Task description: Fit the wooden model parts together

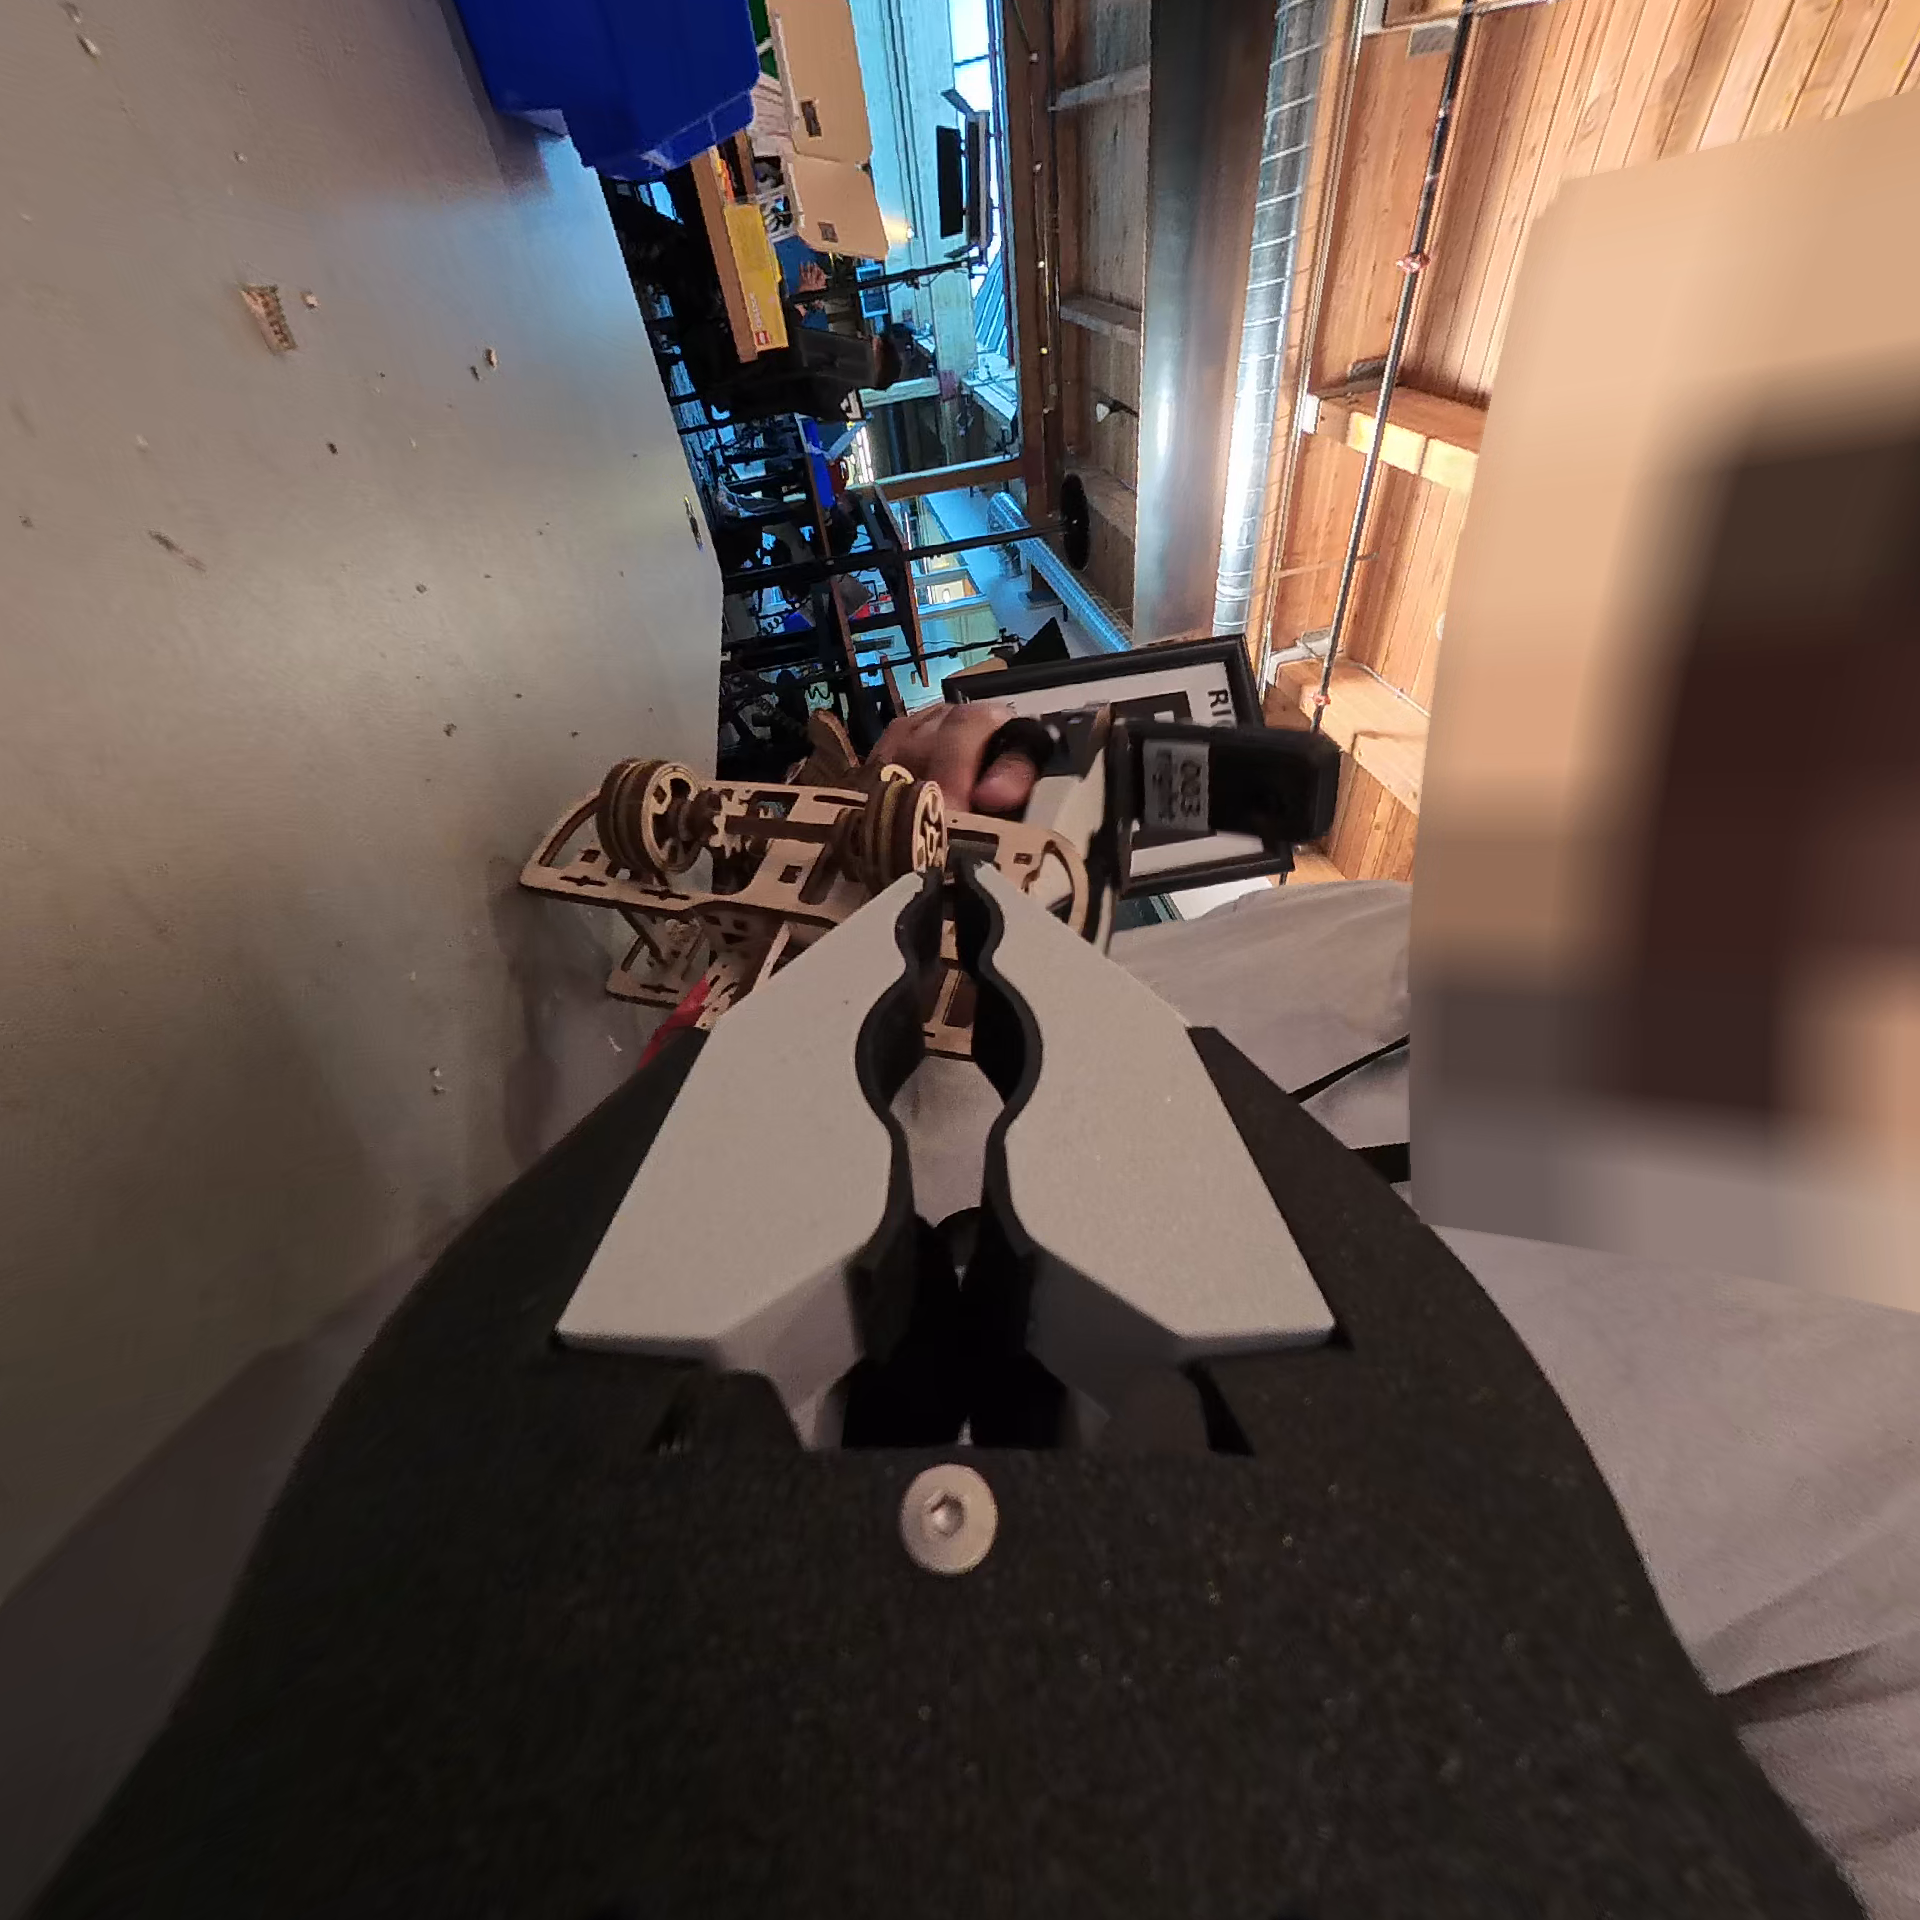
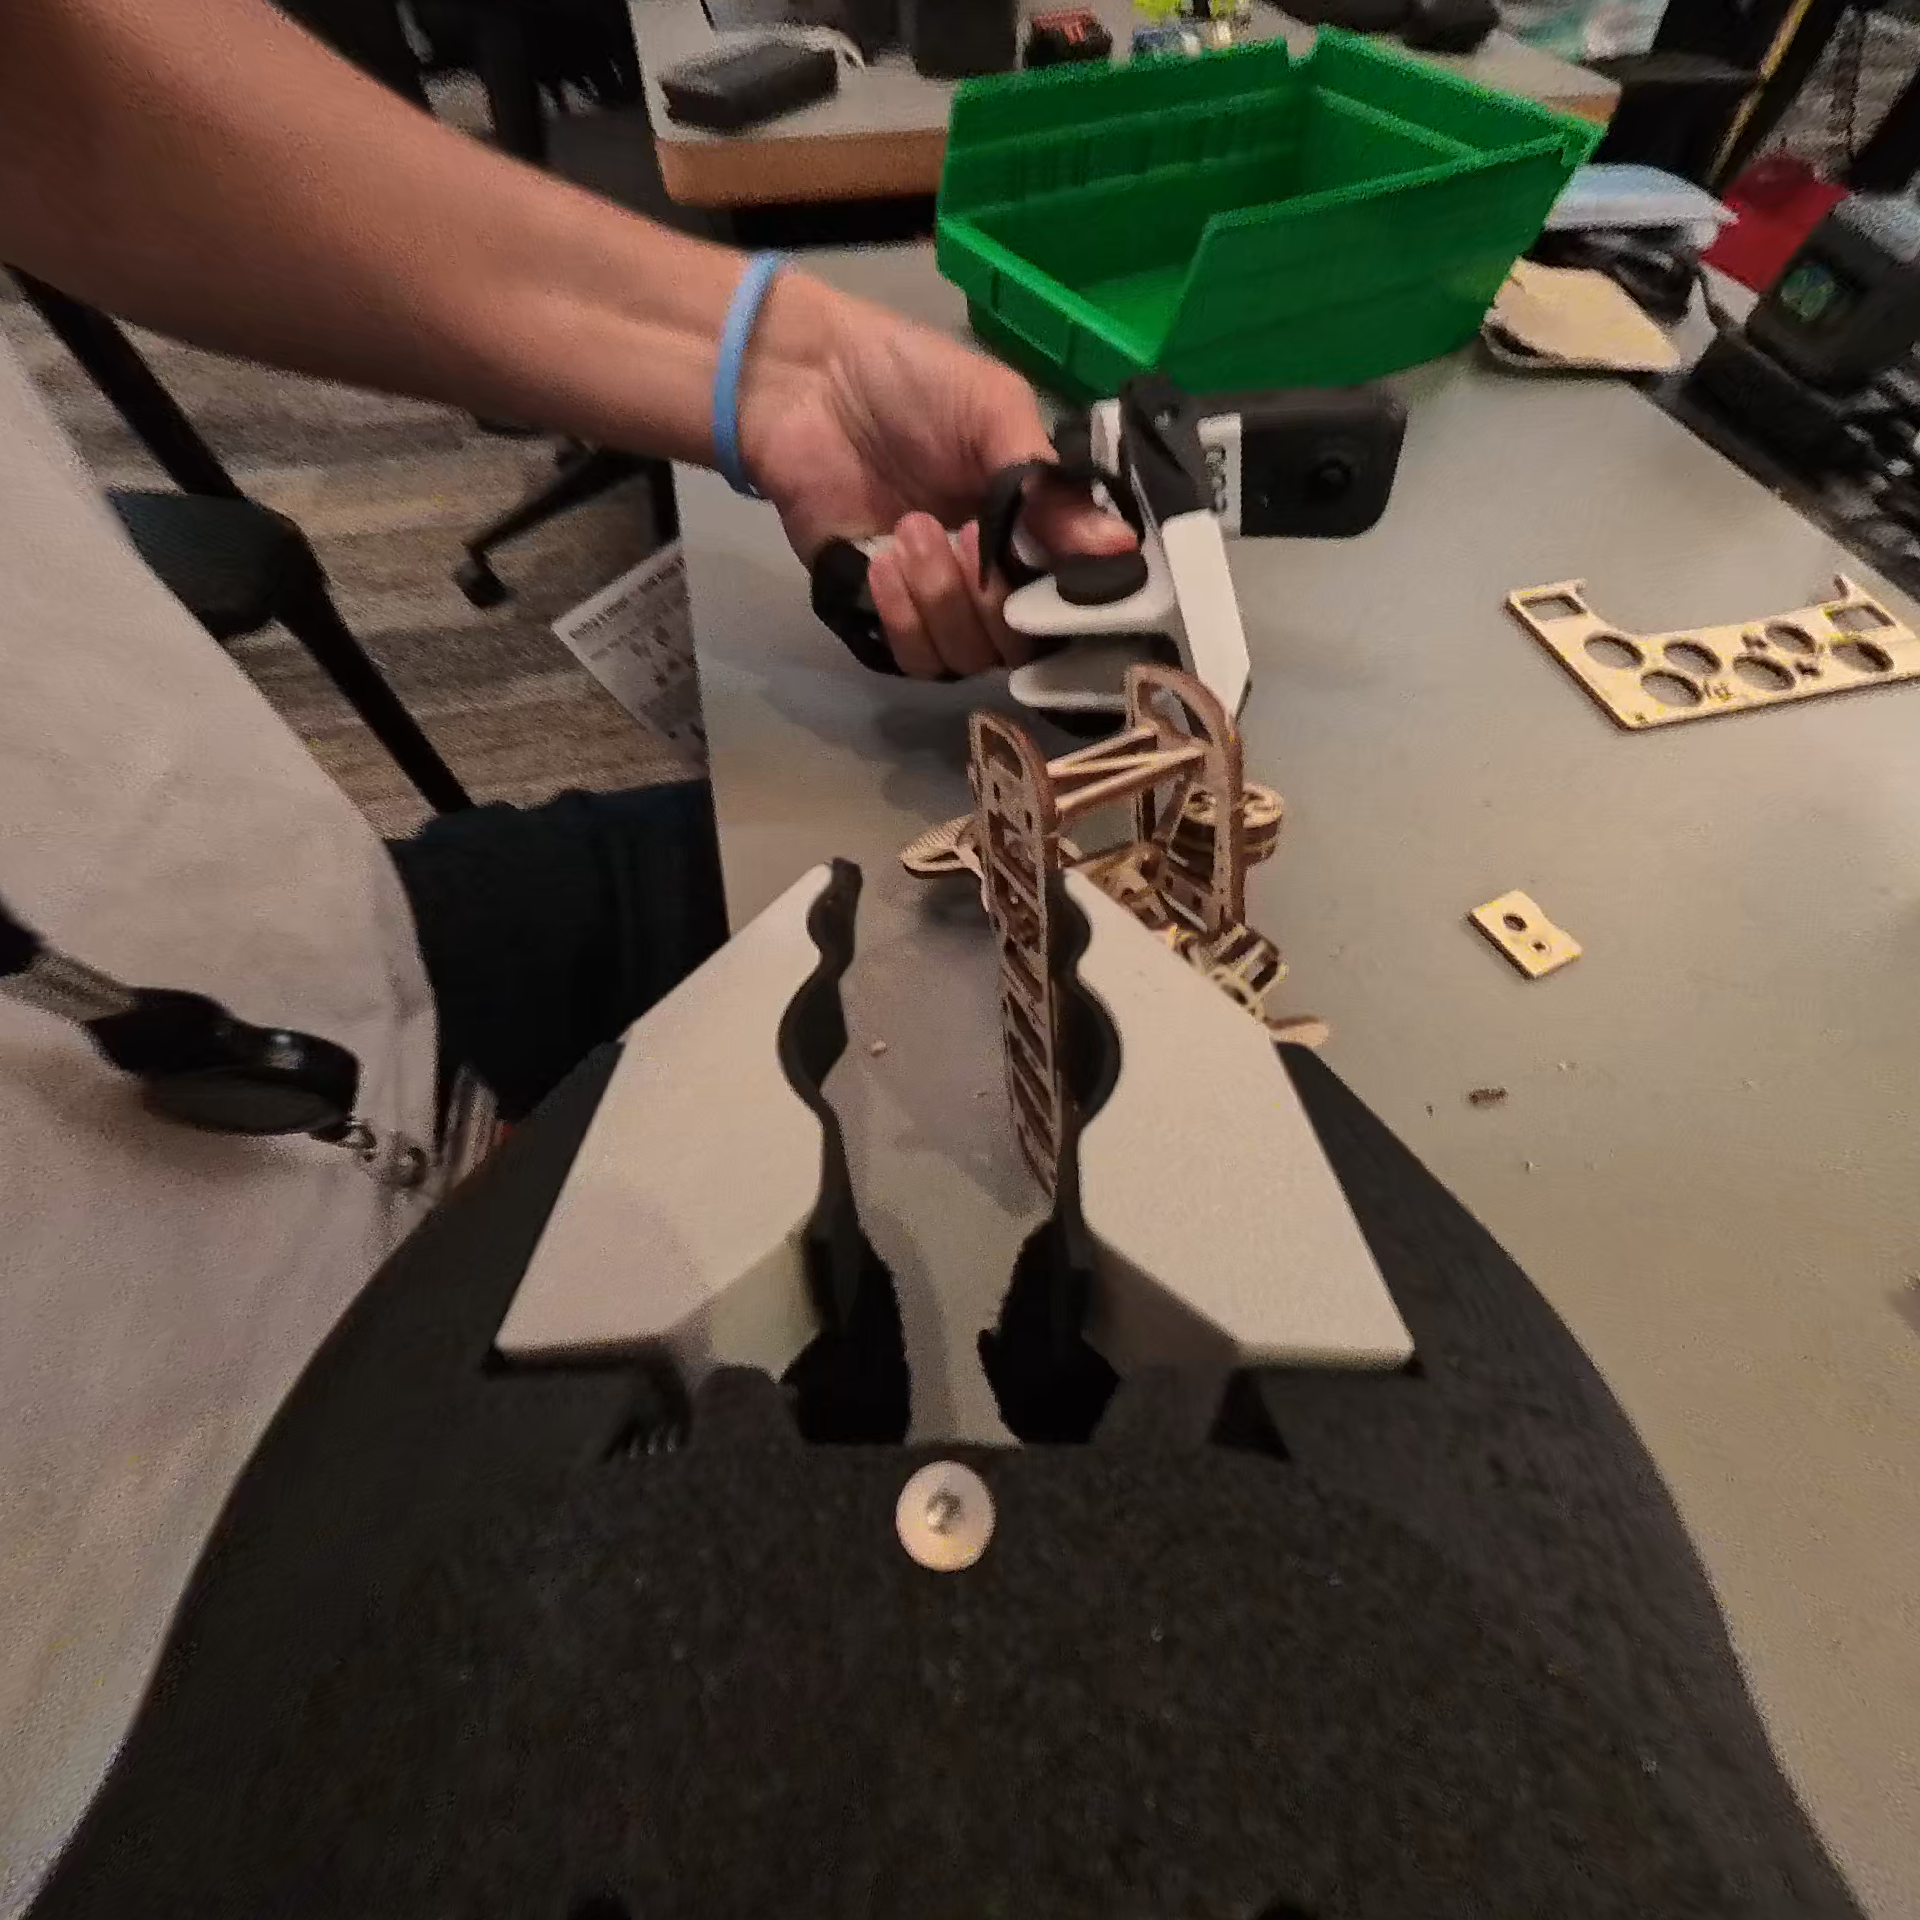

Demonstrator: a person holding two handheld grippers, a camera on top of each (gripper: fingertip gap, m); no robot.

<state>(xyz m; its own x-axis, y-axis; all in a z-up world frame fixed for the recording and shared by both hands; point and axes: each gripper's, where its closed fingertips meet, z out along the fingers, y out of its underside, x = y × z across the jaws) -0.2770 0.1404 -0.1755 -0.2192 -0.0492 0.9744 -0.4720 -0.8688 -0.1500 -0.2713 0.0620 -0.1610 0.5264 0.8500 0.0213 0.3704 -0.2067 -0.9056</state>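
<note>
The wooden model (image 2: pixel 1174 831) stands on the grey table (image 2: pixel 1558 1143), a laser-cut frame with wheels and gears. In the left wrist view, which is turned sideways, the model (image 1: pixel 727 842) is just beyond my left gripper (image 1: pixel 948 883). Its jaws are nearly closed and pinch a thin dark part at the model's wheel end. That gripper also shows in the right wrist view (image 2: pixel 1231 686), held by a hand above the model. My right gripper (image 2: pixel 961 883) is open. An upright slotted wooden plate (image 2: pixel 1023 935) of the model stands between its jaws, against the right finger (image 2: pixel 1164 1091).
A green bin (image 2: pixel 1247 208) stands at the back of the table. A wooden sheet with round cut-outs (image 2: pixel 1714 655) and a small wooden tab (image 2: pixel 1522 932) lie to the right. A paper leaflet (image 2: pixel 634 655) hangs over the table's left edge. The person's forearm crosses above. The tips of one gripper are about 9 centimeters away from the tips of the other.
</note>
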